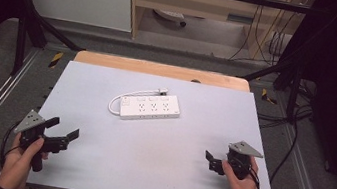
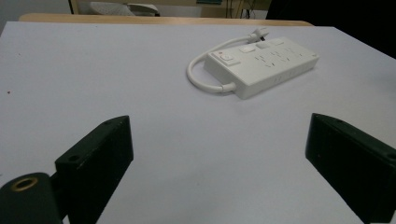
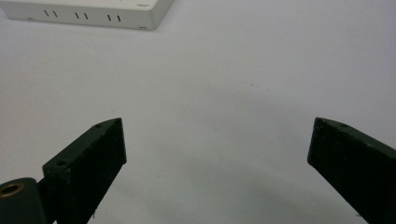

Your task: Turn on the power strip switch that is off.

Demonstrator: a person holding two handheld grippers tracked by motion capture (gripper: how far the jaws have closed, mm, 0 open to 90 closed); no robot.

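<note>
Both hand-held grippers, L & R, jaws spread w/ nothing between, well apart from power strip.

high view looks down from above; both gripper views skim low, sharing the power strip ahead.

A table with a pale grey-blue top carries the work, and a strip of bare light wood shows along its far edge. One thing lies flat on it, a little beyond the middle: a white power strip, long side roughly across the table, its sockets and switches facing up. Its short white cord curls in a loop off the left end and runs along the far side to a plug resting on the top.
</note>
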